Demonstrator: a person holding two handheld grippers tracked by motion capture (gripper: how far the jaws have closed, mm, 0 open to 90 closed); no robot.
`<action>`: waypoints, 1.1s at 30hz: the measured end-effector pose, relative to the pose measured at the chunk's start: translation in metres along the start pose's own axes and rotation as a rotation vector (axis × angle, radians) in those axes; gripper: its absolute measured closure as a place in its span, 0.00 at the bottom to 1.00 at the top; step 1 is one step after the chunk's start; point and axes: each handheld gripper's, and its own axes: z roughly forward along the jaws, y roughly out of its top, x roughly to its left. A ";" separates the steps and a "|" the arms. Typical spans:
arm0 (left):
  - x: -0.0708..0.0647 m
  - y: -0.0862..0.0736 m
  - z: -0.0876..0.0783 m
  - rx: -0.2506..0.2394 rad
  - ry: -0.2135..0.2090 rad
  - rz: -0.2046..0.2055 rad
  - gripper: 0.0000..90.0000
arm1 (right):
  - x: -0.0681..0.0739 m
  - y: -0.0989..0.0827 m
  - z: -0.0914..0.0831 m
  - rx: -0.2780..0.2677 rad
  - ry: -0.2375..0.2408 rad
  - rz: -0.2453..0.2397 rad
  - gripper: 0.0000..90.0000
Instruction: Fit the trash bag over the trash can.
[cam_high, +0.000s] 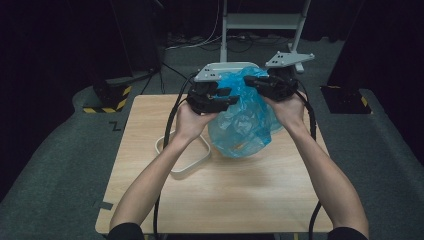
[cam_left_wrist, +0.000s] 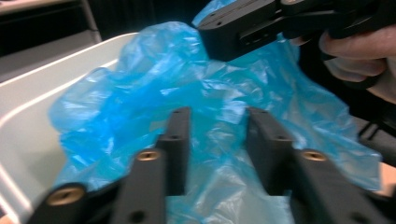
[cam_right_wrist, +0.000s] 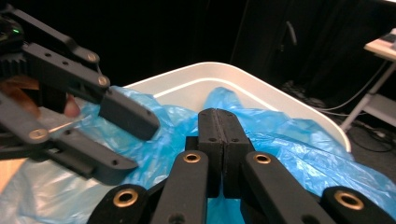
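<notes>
A crumpled translucent blue plastic bag (cam_high: 242, 125) bulges out of a white bin (cam_high: 227, 65) at the table's far edge. My left gripper (cam_high: 231, 98) comes at the bag from the left. In the left gripper view its jaws (cam_left_wrist: 217, 119) stand apart, with bag film (cam_left_wrist: 154, 79) beyond the gap and nothing pressed between the pads. My right gripper (cam_high: 251, 82) is at the bag's top from the right. In the right gripper view its jaws (cam_right_wrist: 218, 116) are pressed together where a peak of the bag (cam_right_wrist: 289, 140) rises to them, above the bin's rim (cam_right_wrist: 261, 84).
A white rectangular ring-shaped frame (cam_high: 182, 167) lies on the wooden table (cam_high: 235, 200) to the left of the bag. Behind the table stands a light metal stand (cam_high: 260, 22) on dark floor. Cables trail from both grippers down past the table's near edge.
</notes>
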 end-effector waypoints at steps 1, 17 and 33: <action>-0.002 0.000 0.000 -0.004 0.005 0.013 0.81 | -0.001 0.000 0.000 -0.003 0.008 0.008 0.90; 0.009 0.008 -0.011 -0.033 0.085 0.031 1.00 | -0.027 -0.015 -0.053 -0.127 -0.072 0.095 0.48; 0.020 0.009 -0.018 -0.068 0.104 0.001 1.00 | -0.023 -0.040 -0.041 0.003 -0.071 0.068 0.56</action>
